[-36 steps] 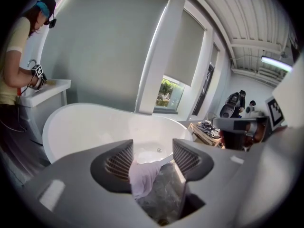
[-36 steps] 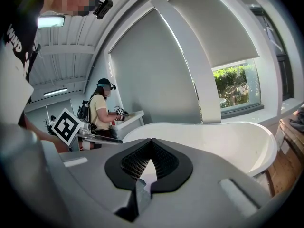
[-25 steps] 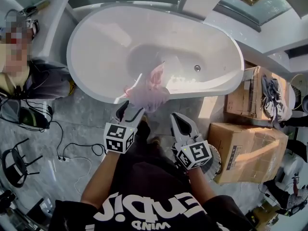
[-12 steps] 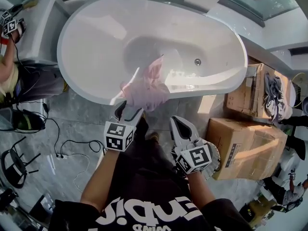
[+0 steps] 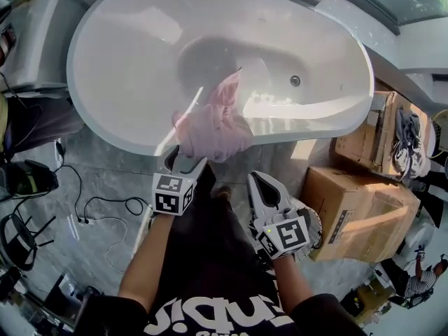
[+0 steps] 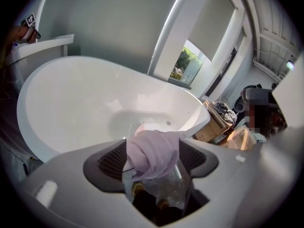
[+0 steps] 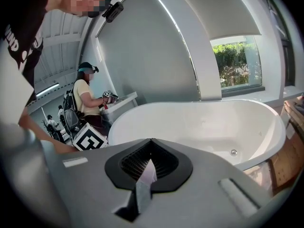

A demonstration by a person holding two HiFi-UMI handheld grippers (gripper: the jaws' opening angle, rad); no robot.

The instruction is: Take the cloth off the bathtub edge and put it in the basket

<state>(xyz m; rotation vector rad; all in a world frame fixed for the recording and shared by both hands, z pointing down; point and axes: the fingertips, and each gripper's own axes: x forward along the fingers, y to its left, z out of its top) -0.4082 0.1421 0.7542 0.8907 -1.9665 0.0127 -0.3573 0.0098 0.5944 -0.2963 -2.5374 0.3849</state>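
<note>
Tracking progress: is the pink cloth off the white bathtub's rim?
No, the pink cloth hangs draped over the near rim of the white bathtub.

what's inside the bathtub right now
Only the drain on the bathtub floor, plus part of the pink cloth draped over the near rim. The rim and wall under the cloth are covered.

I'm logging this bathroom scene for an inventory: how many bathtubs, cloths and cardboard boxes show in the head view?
Bathtub: 1
Pink cloth: 1
Cardboard boxes: 2
Total: 4
</note>
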